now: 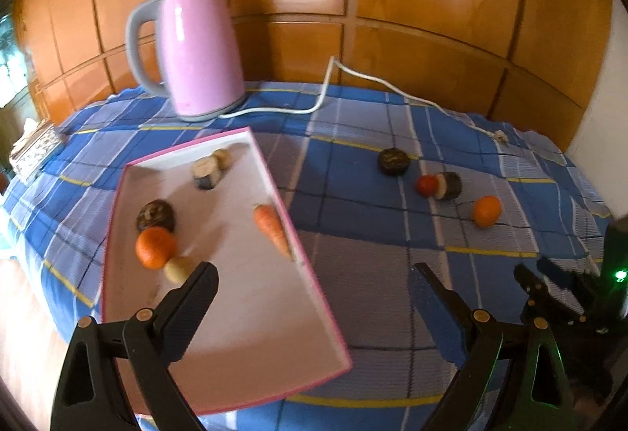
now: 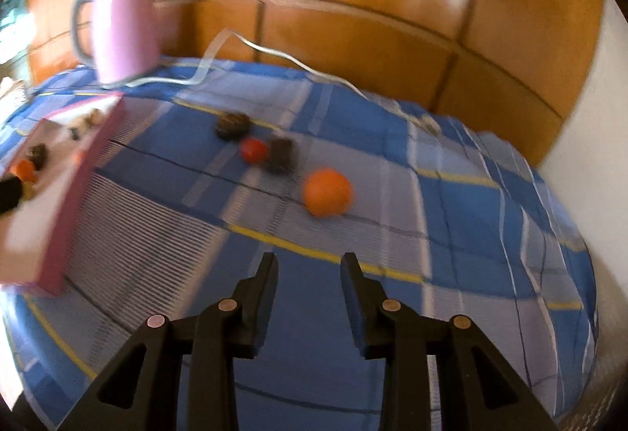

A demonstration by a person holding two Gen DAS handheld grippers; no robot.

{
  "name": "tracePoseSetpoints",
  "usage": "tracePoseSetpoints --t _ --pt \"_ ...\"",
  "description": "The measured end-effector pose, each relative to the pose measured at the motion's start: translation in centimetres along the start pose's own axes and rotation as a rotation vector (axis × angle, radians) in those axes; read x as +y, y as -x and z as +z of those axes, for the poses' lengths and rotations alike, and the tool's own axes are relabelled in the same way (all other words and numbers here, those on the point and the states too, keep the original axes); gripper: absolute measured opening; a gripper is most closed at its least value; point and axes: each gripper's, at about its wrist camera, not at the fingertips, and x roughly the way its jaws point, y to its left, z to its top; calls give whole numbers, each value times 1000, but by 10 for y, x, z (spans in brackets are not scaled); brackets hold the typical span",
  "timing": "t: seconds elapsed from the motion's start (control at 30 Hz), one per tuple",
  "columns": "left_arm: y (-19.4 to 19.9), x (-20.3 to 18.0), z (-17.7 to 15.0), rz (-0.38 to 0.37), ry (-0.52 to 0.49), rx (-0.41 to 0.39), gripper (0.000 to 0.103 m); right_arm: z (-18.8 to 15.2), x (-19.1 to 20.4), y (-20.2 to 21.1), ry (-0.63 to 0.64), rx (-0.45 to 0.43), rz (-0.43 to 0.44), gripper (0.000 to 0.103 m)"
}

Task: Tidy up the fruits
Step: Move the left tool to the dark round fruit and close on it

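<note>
A pink-rimmed white tray [image 1: 251, 321] lies on the blue checked cloth. It holds an orange [image 1: 155, 247], a dark round fruit [image 1: 156, 215], a carrot [image 1: 271, 229], a pale small fruit [image 1: 178, 269] and cut pieces [image 1: 208, 172]. On the cloth to the right lie a dark fruit [image 1: 393, 161], a red fruit [image 1: 427, 185], a cut dark piece [image 1: 449, 185] and an orange [image 1: 486, 210]. My left gripper [image 1: 314, 274] is open over the tray's near right edge. My right gripper [image 2: 308, 264] is open and empty, short of the loose orange [image 2: 327, 192].
A pink kettle [image 1: 198, 52] stands at the back left, its white cord [image 1: 325, 89] trailing right across the cloth to a plug [image 1: 500, 136]. A patterned box [image 1: 33, 152] sits at the left edge. Wooden panels back the table. My right gripper also shows in the left wrist view [image 1: 537, 274].
</note>
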Motion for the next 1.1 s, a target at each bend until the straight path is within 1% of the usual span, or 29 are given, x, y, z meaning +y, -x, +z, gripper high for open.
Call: tracePoseSetpoints --t 0.17,0.37,0.4,0.43,0.5,0.6,0.67,0.77,0.87,0.93,1.0,1.1 --pt "-15 -9 19 -39 2 3 97 -20 -44 -17 -102 73 -70 33" --pt "-43 -19 40 -89 11 37 90 -31 -72 -25 -163 108 -113 33" --pt "-48 -19 42 -97 16 48 84 -31 -74 -25 -169 106 -117 33" --pt "-54 -20 44 -110 23 64 81 -31 -75 -24 -171 105 -118 33" --pt "-68 -24 50 -142 40 101 68 -31 -76 -23 -173 102 -116 33" --pt "-86 -31 58 -157 42 136 61 -30 -76 -25 -169 98 -114 33" --pt "-96 -36 65 -163 40 145 60 -30 -76 -25 -169 94 -111 33" --pt "-112 -45 76 -150 28 156 61 -30 -77 -27 -167 91 -110 33" --pt "-132 -54 87 -141 24 178 63 -29 -78 -28 -173 88 -106 33" --pt "-146 -59 94 -127 19 191 66 -28 -80 -28 -175 83 -102 33" --pt "-156 -64 100 -126 10 195 77 -27 -81 -27 -179 78 -96 33" --pt "-172 -71 107 -116 -4 210 78 -26 -82 -27 -180 73 -91 33"
